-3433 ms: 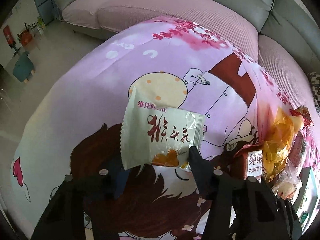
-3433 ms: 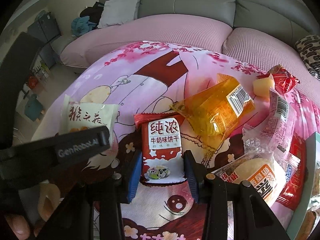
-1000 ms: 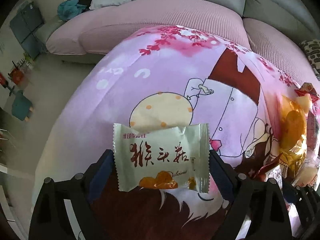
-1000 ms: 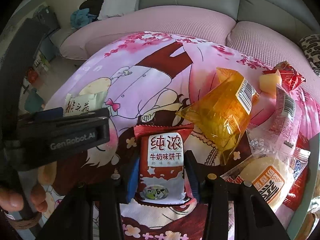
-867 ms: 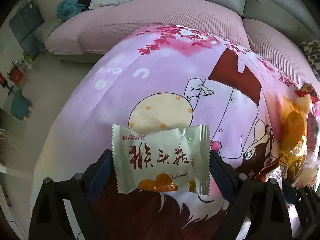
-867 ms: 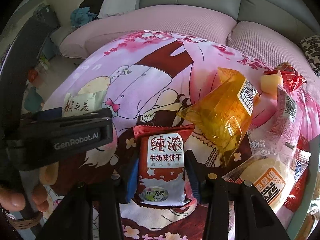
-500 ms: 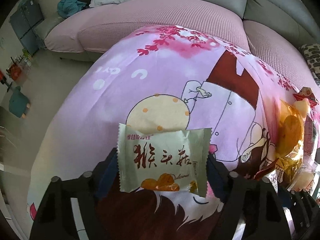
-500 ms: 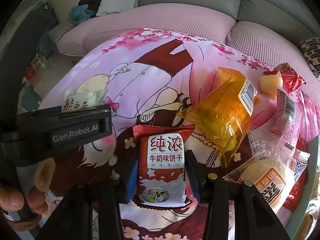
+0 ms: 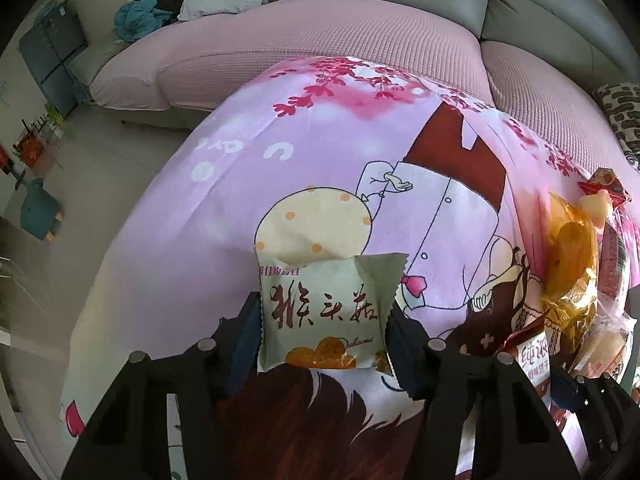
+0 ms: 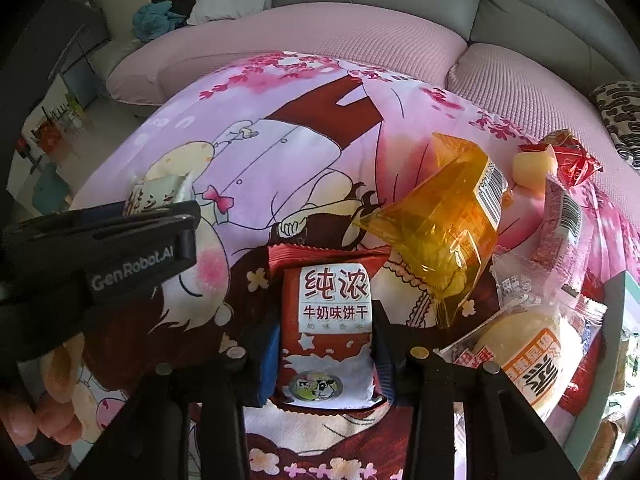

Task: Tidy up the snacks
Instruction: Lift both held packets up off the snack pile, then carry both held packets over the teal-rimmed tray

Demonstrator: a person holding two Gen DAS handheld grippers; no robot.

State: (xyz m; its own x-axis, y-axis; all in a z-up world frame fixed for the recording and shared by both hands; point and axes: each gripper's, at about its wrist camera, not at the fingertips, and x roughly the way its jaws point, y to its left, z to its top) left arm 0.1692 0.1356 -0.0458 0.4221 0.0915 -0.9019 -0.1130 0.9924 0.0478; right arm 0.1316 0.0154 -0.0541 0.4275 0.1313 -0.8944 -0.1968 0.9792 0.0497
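Item 1, pale green snack packet [image 9: 324, 316]: my left gripper [image 9: 324, 334] has just been closing, pads now pinching its sides. Item 2, red biscuit packet [image 10: 326, 332]: clamped in my right gripper [image 10: 324, 360]. Both seem ready to lift.

matt pale green plastic wrapper [image 9: 324, 312], glossy red foil packet [image 10: 326, 320], shiny clear orange film bag [image 10: 436, 236], soft printed cloth tabletop [image 9: 240, 200], ribbed pink sofa fabric [image 9: 320, 36]

The far half of the pink printed cloth [image 9: 248, 184] lay bare up to the sofa [image 9: 320, 48], giving open passage ahead. To the right, an orange wrapper [image 10: 436, 216], a bun packet [image 10: 528, 344] and red sweets [image 10: 576, 160] crowded together (touching or overlapping). The left gripper [image 10: 120, 248] blocked the near left side.
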